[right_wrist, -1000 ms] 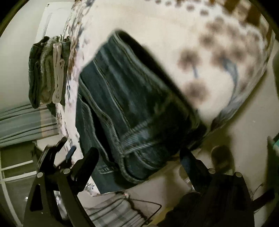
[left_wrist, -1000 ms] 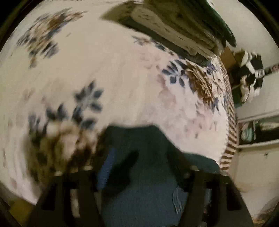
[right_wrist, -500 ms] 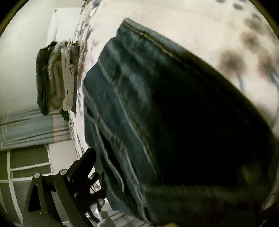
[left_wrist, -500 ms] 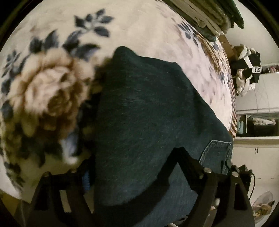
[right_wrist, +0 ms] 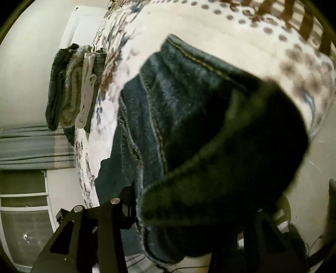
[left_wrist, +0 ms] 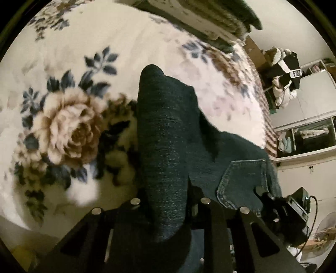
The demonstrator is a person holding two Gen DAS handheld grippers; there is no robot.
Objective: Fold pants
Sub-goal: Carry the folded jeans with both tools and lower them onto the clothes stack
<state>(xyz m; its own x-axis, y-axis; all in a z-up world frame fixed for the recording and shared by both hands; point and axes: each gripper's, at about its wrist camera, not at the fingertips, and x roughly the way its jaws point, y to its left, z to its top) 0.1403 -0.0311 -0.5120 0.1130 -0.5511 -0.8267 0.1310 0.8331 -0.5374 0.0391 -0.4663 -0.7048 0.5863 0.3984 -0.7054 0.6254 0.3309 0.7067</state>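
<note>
Dark blue jeans (left_wrist: 168,126) lie on a cream floral blanket (left_wrist: 63,63), with a back pocket (left_wrist: 241,182) showing at the right. My left gripper (left_wrist: 168,201) is closing its jaws, and they pinch a raised ridge of denim that runs away from the fingers. In the right wrist view the jeans (right_wrist: 178,105) hang over the bed's edge. My right gripper (right_wrist: 189,210) is also closing, around a thick bunched edge of denim that fills the gap and curls up near the camera. Its right finger is mostly hidden by the cloth.
A stack of folded clothes (left_wrist: 210,19) sits at the far side of the bed, and shows in the right wrist view as the stack (right_wrist: 67,88). Open shelves (left_wrist: 304,136) and a heap of garments (left_wrist: 283,77) stand beyond the bed. A black device with a cable (left_wrist: 298,208) is at the lower right.
Both grippers were wide open over the jeans. The left has narrowed onto a ridge of denim, and the right has narrowed around the bunched edge and lifted it.
</note>
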